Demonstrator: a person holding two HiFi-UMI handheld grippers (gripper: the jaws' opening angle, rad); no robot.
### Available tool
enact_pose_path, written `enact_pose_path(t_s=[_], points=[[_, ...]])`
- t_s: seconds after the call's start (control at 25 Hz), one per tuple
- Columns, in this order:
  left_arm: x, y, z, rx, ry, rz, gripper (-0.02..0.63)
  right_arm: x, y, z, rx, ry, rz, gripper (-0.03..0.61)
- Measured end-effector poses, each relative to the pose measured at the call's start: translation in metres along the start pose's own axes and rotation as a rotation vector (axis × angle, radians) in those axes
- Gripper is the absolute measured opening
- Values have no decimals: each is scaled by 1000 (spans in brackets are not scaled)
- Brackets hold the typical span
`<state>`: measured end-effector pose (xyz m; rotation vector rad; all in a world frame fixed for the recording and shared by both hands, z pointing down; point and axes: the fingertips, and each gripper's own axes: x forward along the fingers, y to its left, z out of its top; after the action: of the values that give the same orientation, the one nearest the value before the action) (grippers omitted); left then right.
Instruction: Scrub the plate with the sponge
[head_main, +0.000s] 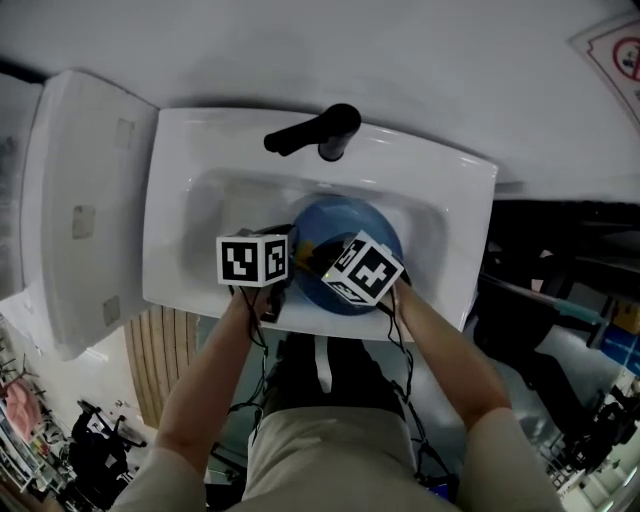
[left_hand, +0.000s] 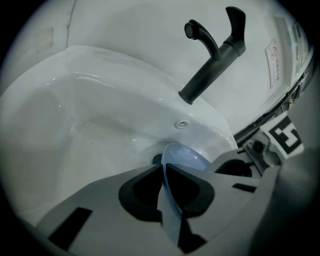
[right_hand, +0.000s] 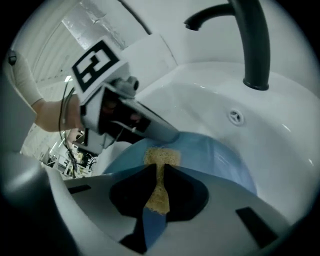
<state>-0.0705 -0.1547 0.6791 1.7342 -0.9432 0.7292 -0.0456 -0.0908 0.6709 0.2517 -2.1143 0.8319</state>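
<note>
The left claw (left_hand: 164, 167) is clamped on the rim of the blue plate (left_hand: 186, 159), which runs edge-on between its jaws. The plate leans tilted in the white sink (head_main: 168, 200). To the left of this claw the basin is wide and bare. Just past its tips lies the drain (left_hand: 156, 159), half covered by the plate, and a little farther up the back wall is the overflow hole (left_hand: 181, 124). The black faucet (left_hand: 212, 55) stands beyond and above, well clear of both claws.

The right claw (right_hand: 159, 170) is closed on a tan sponge (right_hand: 161, 156) and presses it flat against the plate's face. The tip of the left claw touches the plate just beyond and to the left of the sponge. Open plate surface lies to the right of the sponge, and the sink's back wall rises behind it.

Both bare forearms reach forward over the sink's near rim and angle toward each other, with cables trailing along them. The marker cubes face upward and sit close together over the plate.

The head view shows the whole sink, its rims and a white fixture (head_main: 75, 210) beside its left edge, but the cubes cover the jaws there. Only the right gripper view shows the sponge clearly, and only the left gripper view shows the drain.
</note>
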Motion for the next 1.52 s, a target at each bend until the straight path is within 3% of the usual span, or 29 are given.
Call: enact_pose_path(t_s=[0.24, 0.4, 0.48, 0.68, 0.8, 0.92, 1.04, 1.12, 1.28, 1.52], points=[[1, 4, -4, 5, 5, 1, 34, 9, -72, 2, -66, 44, -258, 57], [2, 9, -6, -8, 3, -2, 34, -5, -111, -28, -135, 171, -432, 54], [2, 10, -5, -15, -5, -1, 32, -18, -120, -50, -138, 236, -464, 54], [2, 12, -3, -32, -16, 25, 28, -51, -93, -97, -42, 305, -358, 57], [2, 11, 0, -21, -30, 47, 26, -65, -47, -108, -15, 337, -218, 55], [2, 9, 1, -15, -32, 54, 26, -65, 13, -99, -33, 302, -38, 55], [2, 9, 1, -22, -22, 51, 26, -46, 46, -73, -85, 214, 36, 54], [2, 11, 0, -23, -16, 58, 26, -29, 50, -55, -90, 156, 51, 56], [2, 15, -4, -25, -12, 68, 25, -6, 23, -20, 2, 25, 39, 58], [-1, 25, -16, -124, -17, 53, 25, 2, -45, -15, 117, -18, -145, 58]])
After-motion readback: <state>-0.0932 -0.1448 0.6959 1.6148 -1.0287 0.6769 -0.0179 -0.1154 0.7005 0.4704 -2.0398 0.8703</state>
